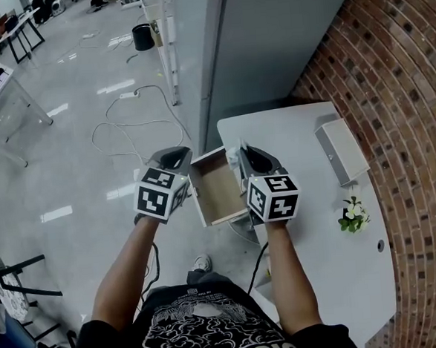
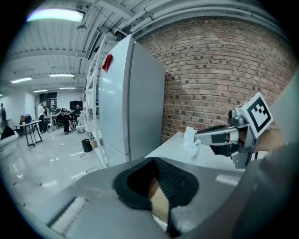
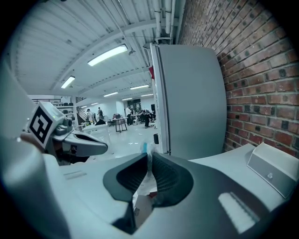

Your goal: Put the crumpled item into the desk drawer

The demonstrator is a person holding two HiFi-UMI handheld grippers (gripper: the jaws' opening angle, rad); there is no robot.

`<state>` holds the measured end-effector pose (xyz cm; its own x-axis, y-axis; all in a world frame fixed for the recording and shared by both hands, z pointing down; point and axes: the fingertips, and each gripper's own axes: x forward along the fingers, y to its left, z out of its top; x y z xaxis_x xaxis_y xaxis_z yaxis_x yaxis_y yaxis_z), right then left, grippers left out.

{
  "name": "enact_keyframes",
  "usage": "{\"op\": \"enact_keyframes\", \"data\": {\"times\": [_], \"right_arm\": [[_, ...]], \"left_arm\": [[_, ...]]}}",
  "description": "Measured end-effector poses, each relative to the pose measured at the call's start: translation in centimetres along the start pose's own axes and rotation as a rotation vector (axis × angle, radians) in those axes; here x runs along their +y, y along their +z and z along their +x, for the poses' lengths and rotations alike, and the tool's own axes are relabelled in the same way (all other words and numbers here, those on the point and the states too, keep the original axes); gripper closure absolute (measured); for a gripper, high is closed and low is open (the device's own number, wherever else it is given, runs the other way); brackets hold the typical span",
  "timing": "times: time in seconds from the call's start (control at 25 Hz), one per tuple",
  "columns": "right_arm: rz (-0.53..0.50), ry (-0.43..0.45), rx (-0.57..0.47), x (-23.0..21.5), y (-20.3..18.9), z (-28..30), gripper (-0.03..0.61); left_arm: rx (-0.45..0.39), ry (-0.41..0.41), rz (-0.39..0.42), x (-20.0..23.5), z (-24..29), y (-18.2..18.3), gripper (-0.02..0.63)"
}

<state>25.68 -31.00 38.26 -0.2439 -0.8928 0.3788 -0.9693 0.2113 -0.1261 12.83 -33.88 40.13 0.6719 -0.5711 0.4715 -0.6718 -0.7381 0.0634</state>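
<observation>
The crumpled item (image 1: 234, 158) is a white wad with a blue fleck, pinched in my right gripper (image 1: 248, 152), which is shut on it. It hangs over the right rim of the open wooden drawer (image 1: 215, 190) at the white desk's (image 1: 297, 130) left side. From the left gripper view the wad (image 2: 190, 140) pokes out of the right gripper's (image 2: 202, 135) tips. In the right gripper view it (image 3: 148, 161) fills the slit between the pads. My left gripper (image 1: 173, 155) hovers by the drawer's left front corner, its tips together with nothing held.
A small white box (image 1: 343, 150) and a little flower sprig (image 1: 353, 214) sit on the desk near the brick wall (image 1: 405, 82). A tall grey cabinet (image 1: 268, 39) stands behind the desk. Cables (image 1: 136, 119) trail over the floor to the left.
</observation>
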Motion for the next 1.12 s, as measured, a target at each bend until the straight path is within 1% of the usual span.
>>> {"op": "enact_keyframes", "data": {"times": [0.2,0.52,0.84,1.12], "right_arm": [[0.005,0.006,0.006,-0.9,0.1,0.7,0.541],[0.015,0.033,0.034,-0.4,-1.4,1.6,0.541],[0.027,0.062,0.077,1.1,-4.0,2.3,0.541],[0.014,0.066,0.125,2.5,-6.3,3.6,0.541]], "left_arm": [[0.004,0.005,-0.004,0.4,1.1,0.4,0.611],[0.029,0.011,-0.008,0.5,1.7,-0.8,0.611],[0.052,0.027,-0.025,0.8,1.2,-2.8,0.611],[0.064,0.04,-0.048,2.1,0.7,-5.0,0.611]]}}
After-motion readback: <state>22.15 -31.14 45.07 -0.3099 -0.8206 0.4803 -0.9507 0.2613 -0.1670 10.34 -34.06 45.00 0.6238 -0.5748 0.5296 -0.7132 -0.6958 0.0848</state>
